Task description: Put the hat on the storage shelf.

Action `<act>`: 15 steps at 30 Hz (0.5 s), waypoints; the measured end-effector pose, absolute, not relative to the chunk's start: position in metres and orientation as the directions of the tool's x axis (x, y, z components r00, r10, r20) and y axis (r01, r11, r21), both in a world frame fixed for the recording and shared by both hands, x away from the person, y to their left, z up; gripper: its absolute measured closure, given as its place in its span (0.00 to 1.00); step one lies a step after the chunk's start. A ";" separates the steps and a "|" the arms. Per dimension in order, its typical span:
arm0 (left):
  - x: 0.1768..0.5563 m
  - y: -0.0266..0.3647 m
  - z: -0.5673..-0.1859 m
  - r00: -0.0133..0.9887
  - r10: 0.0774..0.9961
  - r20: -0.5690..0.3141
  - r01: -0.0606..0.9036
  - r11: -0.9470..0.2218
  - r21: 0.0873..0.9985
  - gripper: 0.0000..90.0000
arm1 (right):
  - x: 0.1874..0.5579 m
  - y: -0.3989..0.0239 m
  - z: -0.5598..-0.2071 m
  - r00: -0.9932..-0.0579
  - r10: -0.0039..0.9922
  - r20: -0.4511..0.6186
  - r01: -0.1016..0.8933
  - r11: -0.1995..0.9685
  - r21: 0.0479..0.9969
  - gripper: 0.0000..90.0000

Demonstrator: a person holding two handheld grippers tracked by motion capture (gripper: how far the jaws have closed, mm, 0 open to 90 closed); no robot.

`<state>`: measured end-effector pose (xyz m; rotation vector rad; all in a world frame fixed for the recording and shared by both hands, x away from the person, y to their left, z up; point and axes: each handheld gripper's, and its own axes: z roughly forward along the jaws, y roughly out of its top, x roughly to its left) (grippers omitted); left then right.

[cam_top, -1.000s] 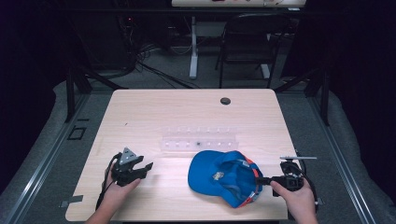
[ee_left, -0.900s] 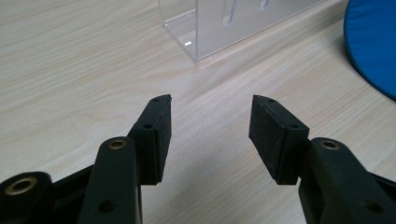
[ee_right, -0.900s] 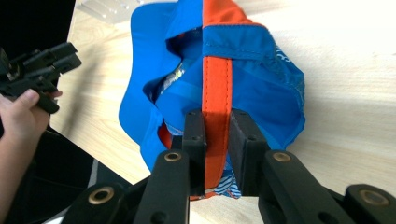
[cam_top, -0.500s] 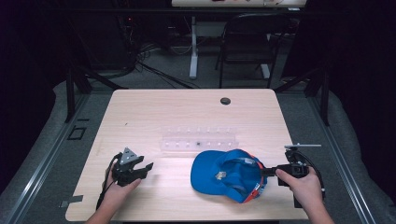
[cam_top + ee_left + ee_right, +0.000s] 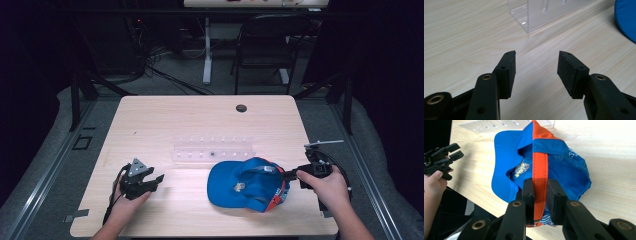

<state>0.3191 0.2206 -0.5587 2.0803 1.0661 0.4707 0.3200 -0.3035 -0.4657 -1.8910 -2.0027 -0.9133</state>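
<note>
A blue cap [image 5: 242,184] with an orange rim lies on the wooden table [image 5: 200,120], right of centre; its edge rises toward my right gripper [image 5: 289,175]. In the right gripper view the right gripper [image 5: 540,192] is shut on the cap's orange band [image 5: 540,167], with the blue cap [image 5: 506,165] hanging open beyond it. My left gripper [image 5: 156,179] rests on the table at the left, held by a hand. Its jaws stand open in the left gripper view, the left gripper [image 5: 536,56] having nothing between its pads.
A clear plastic rack [image 5: 212,148] lies on the table behind the cap, and its corner [image 5: 541,12] shows in the left gripper view. A dark round hole [image 5: 241,108] sits near the table's far edge. A chair [image 5: 265,45] stands beyond the table.
My right gripper has risen and drawn to the right, pulling the cap's rim with it, so the cap has shifted right. The left gripper has stayed put.
</note>
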 end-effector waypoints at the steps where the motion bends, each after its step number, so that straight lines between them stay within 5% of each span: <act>1: 0.319 0.220 -0.559 0.589 0.808 -0.008 0.537 -0.384 0.751 0.55 | 0.322 -0.303 -0.462 -0.134 0.816 0.562 0.964 -0.024 0.264 0.86; 15: 0.319 0.220 -0.559 0.592 0.806 -0.006 0.536 -0.388 0.750 0.55 | 0.333 -0.300 -0.442 -0.126 0.834 0.537 0.973 0.000 0.229 0.86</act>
